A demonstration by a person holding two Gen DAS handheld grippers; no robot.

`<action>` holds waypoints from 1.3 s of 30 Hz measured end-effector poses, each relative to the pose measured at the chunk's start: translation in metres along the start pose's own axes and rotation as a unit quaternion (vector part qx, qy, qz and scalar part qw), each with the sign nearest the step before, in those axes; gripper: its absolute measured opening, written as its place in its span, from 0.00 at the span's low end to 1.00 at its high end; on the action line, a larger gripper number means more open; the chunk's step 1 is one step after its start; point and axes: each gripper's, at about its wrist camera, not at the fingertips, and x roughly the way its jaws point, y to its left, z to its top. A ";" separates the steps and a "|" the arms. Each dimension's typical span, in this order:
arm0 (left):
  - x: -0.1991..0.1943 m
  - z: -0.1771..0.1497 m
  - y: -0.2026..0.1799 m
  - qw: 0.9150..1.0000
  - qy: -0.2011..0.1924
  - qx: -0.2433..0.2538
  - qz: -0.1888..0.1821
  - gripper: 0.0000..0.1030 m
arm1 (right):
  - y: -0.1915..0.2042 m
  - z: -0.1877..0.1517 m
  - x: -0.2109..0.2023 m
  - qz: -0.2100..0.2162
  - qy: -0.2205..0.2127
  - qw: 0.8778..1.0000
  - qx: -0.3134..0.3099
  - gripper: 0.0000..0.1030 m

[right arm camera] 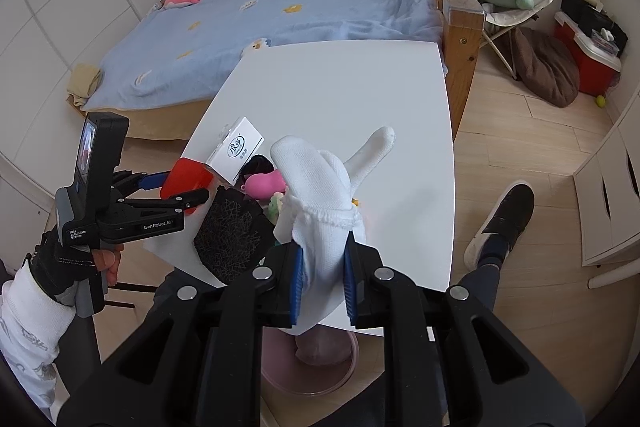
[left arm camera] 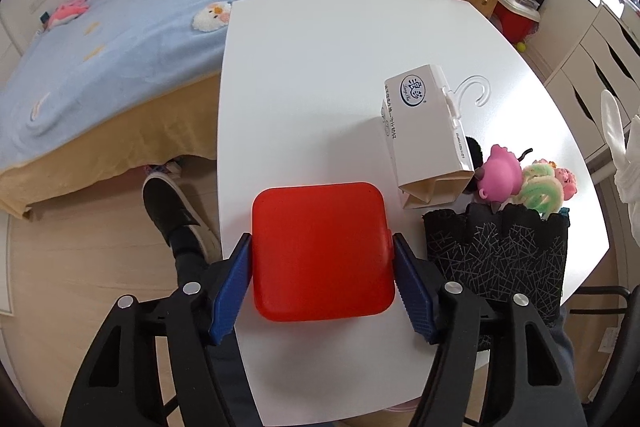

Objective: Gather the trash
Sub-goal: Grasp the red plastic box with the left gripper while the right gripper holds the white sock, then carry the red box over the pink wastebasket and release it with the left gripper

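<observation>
Sock (right arm camera: pixel 320 195) is hanging pinched in the right tongs (right arm camera: pixel 322 281), its long axis running up and away over the counter (right arm camera: pixel 360 87), toe pointing toward the bed (right arm camera: pixel 280 11). Left tongs (left arm camera: pixel 323 281) are bracketing the red box (left arm camera: pixel 322 251) beside the black bag (left arm camera: pixel 496 259), pads at its sides, though firm contact is hard to make out. Only the right view is showing a pink bin (right arm camera: pixel 312 371) below the counter's edge, partly hidden.

smooth glossy red plastic box (left arm camera: pixel 322 253), knit white cloth sock (right arm camera: pixel 320 195), matt white table (left arm camera: pixel 304 67).

Blue-blanketed bed (left arm camera: pixel 132 27) beside white table (left arm camera: pixel 320 67), wood floor (right arm camera: pixel 540 155).
</observation>
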 end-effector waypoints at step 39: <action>-0.106 -0.138 -0.085 0.975 -0.145 0.118 -0.117 0.63 | 0.043 -0.132 -0.044 0.016 -0.057 0.998 -0.037 0.16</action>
